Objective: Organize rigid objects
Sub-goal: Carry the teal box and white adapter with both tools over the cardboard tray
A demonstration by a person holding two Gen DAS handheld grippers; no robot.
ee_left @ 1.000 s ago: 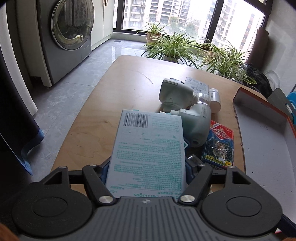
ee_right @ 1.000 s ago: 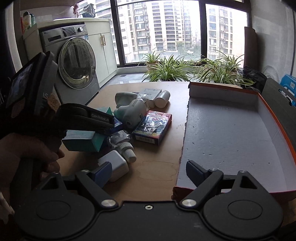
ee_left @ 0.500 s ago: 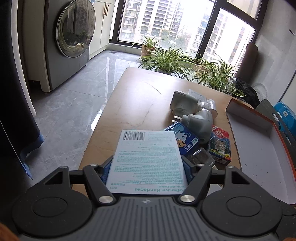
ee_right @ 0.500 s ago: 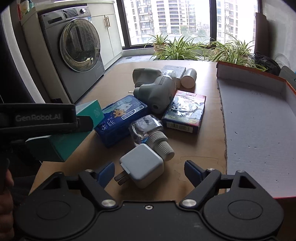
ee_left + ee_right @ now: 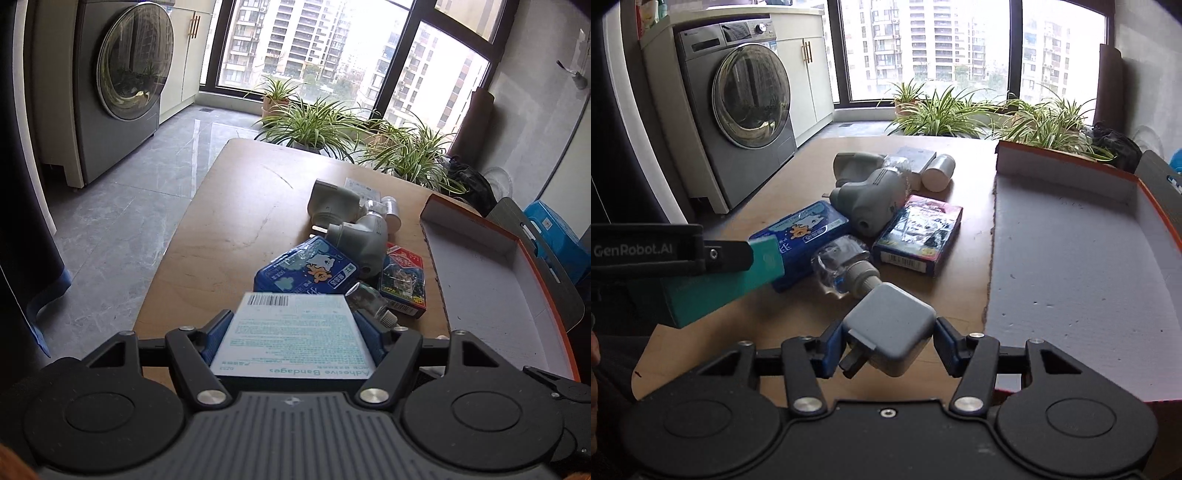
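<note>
Our left gripper [image 5: 293,332] clamps the adhesive bandage box [image 5: 291,334] above the bench's near edge; light card, so we hold its flat sides. Our right gripper [image 5: 886,349] pinches the smooth, hard charger plug [image 5: 890,328].

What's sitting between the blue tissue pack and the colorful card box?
A clear little bottle with a ribbed grey cap lies between the blue tissue pack and the card box, touching the pack. The right wrist view shows it best.

Black claw [image 5: 886,352], blue pads [image 5: 833,350], silver screws, white "GenRobot.AI" lettering
</note>
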